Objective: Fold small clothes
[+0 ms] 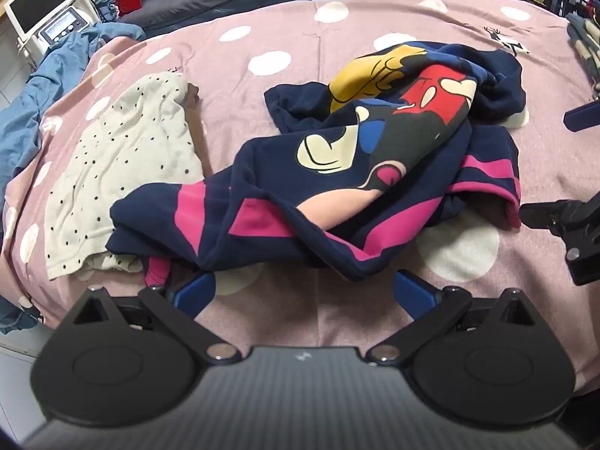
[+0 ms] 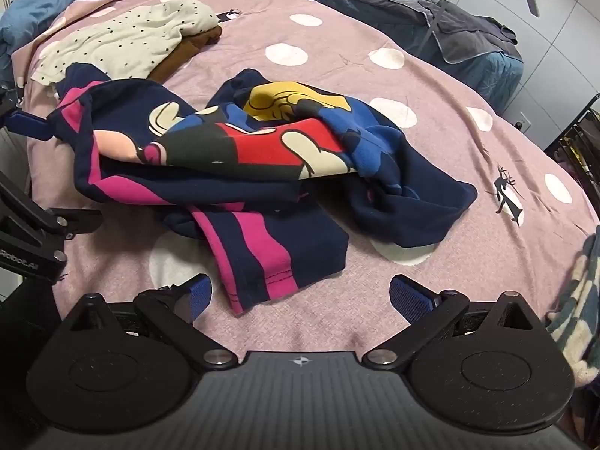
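A crumpled navy garment with pink stripes and a cartoon print [image 1: 360,172] lies in a heap on the pink polka-dot bed; it also shows in the right wrist view [image 2: 240,172]. My left gripper [image 1: 303,292] is open, its blue fingertips just short of the garment's near edge, nothing between them. My right gripper [image 2: 300,296] is open, its jaws standing either side of the striped hem, not closed on it. A cream dotted garment [image 1: 123,172] lies folded to the left; it also shows in the right wrist view [image 2: 123,41].
The pink spotted bedspread [image 1: 543,157] covers the bed. A blue cloth [image 1: 45,86] hangs off the left side. A monitor [image 1: 37,3] stands beyond. A brown cloth [image 2: 187,52] lies under the cream one. A checked fabric [image 2: 581,285] lies at the right edge.
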Motion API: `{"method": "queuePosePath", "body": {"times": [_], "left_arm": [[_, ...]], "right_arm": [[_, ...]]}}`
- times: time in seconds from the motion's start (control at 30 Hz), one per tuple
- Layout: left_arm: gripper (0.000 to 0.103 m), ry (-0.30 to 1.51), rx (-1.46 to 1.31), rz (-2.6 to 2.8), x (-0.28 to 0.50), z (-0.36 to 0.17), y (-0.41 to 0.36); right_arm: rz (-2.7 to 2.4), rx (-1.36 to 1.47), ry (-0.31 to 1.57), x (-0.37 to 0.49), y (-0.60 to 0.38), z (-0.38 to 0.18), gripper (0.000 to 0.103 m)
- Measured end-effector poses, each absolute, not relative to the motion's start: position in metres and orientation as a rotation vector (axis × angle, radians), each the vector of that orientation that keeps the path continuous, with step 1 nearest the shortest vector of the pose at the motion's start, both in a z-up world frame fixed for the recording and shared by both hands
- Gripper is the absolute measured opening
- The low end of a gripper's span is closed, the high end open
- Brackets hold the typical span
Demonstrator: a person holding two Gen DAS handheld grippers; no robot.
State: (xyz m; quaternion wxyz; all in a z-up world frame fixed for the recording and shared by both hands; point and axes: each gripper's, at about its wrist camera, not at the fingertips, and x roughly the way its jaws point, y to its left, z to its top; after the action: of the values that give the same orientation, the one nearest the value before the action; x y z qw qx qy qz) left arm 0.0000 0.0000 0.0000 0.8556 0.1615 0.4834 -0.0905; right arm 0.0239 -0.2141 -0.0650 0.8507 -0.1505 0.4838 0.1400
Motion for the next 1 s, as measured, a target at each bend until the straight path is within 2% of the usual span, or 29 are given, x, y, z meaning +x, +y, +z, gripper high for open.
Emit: {"method": "queuePosePath", "body": {"times": [1.0], "left_arm": [[0.103,1.046,0.333,-0.172,0.0007,-0.0024,0.0047]], "right_arm": [[0.303,-0.322,1.008,0.0151,-0.2082,-0.0571,0.103]]}}
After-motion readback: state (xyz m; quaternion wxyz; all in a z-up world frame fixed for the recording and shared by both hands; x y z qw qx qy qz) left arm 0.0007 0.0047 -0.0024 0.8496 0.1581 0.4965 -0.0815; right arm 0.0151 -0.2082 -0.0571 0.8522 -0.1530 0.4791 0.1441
